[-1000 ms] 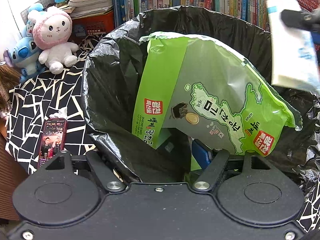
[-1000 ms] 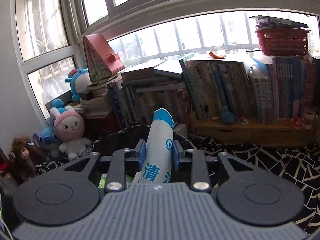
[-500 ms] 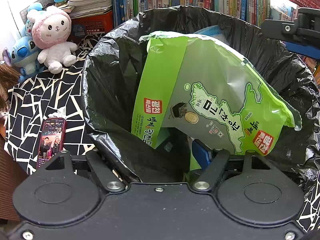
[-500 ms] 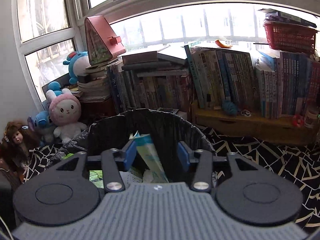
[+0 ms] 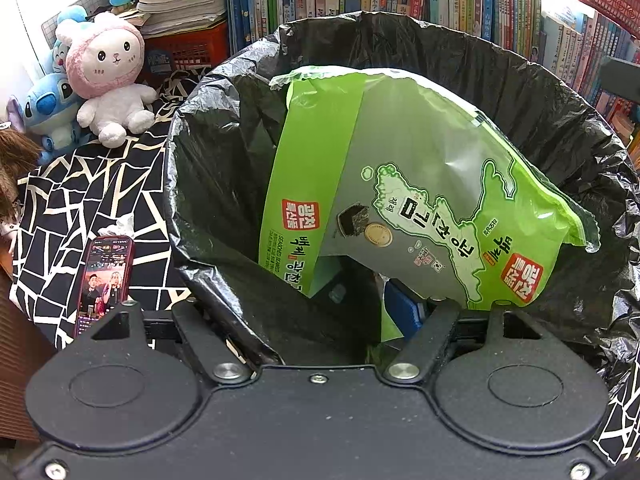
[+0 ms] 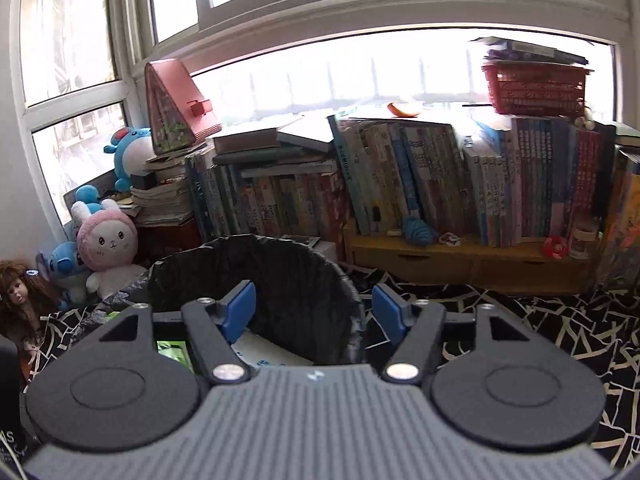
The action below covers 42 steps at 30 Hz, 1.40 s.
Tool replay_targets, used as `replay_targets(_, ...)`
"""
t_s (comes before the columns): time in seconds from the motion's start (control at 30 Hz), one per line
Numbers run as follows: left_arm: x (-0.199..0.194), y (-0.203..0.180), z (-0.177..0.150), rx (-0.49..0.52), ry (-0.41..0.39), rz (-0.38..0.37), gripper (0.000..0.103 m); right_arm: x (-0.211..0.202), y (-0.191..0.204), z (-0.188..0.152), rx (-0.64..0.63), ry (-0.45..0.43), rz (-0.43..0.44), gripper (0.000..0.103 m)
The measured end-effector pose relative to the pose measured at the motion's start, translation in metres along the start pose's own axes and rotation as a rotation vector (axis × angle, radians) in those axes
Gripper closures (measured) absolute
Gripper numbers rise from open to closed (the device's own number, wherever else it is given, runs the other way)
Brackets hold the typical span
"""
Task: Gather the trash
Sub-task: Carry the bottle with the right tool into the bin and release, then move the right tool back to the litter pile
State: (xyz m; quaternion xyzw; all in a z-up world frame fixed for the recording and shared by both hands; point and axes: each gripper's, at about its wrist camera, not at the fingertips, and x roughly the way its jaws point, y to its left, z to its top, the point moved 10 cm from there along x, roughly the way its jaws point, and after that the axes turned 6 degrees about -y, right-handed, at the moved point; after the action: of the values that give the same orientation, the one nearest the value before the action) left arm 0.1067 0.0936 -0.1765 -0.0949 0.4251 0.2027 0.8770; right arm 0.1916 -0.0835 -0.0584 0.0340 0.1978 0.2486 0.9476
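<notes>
As seen from both wrists: one bin (image 5: 400, 32), lined in black plastic, standing on one black-and-white cloth (image 5: 80, 208). Holds two pieces of trash.

One green bag (image 5: 400, 168): large, glossy, part grey, printed with a map shape, Korean lettering and red labels. Gapes open at the top. Leans tilted across the bin from the left wall toward the right rim.

One white pack (image 6: 272, 354): blue print, lying low at the foot of the bin's far wall, only partly visible.

On the cloth, just beside the bin's left side: one phone (image 5: 106, 276), screen lit, and just beyond it one crumpled tissue (image 5: 120, 226). At the cloth's far left corner: four plush toys (image 6: 106, 244) and one doll (image 6: 20, 292). Along the far edge: books (image 6: 400, 184), with one red basket (image 6: 536, 88) on top.

Two grippers. Left gripper (image 5: 320, 316): hangs over the bin's near rim, parted wide, left tip hidden behind a fold of liner, blue right pad just beside the bag's lower end; clamps nothing visible. Right gripper (image 6: 314, 308): hovers over the bin, has just been opening its jaws, gapes wide with nothing between.
</notes>
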Motion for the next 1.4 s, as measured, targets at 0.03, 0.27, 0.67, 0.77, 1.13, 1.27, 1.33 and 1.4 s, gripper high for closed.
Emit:
replay_targets(0.03, 0.0, 0.0, 0.0, 0.0, -0.001, 0.001, 0.029, -0.002, -0.005, 0.0, 0.009, -0.002, -0.007, 0.026)
replay_targets(0.27, -0.001, -0.001, 0.0, 0.001, -0.001, 0.002, 0.029, -0.021, -0.051, -0.009, 0.04, -0.023, -0.121, 0.022)
replay_targets(0.67, -0.002, -0.003, 0.001, 0.009, -0.005, 0.01, 0.029, -0.041, -0.13, -0.079, 0.125, 0.087, -0.351, 0.019)
replay_targets(0.77, -0.002, -0.004, 0.001, 0.012, -0.006, 0.01, 0.029, -0.045, -0.139, -0.103, 0.087, 0.118, -0.418, 0.025)
replay_targets(1.13, -0.003, -0.007, 0.0, 0.036, -0.007, 0.022, 0.029, -0.032, -0.147, -0.205, 0.163, 0.386, -0.427, 0.031)
replay_targets(1.27, -0.003, -0.008, -0.001, 0.04, -0.007, 0.024, 0.029, -0.025, -0.147, -0.229, 0.196, 0.448, -0.426, 0.037)
replay_targets(1.33, -0.003, -0.008, -0.001, 0.042, -0.006, 0.025, 0.029, -0.023, -0.146, -0.235, 0.203, 0.466, -0.429, 0.037)
replay_targets(1.4, -0.003, -0.008, -0.002, 0.042, -0.006, 0.026, 0.029, -0.02, -0.145, -0.242, 0.212, 0.482, -0.433, 0.037)
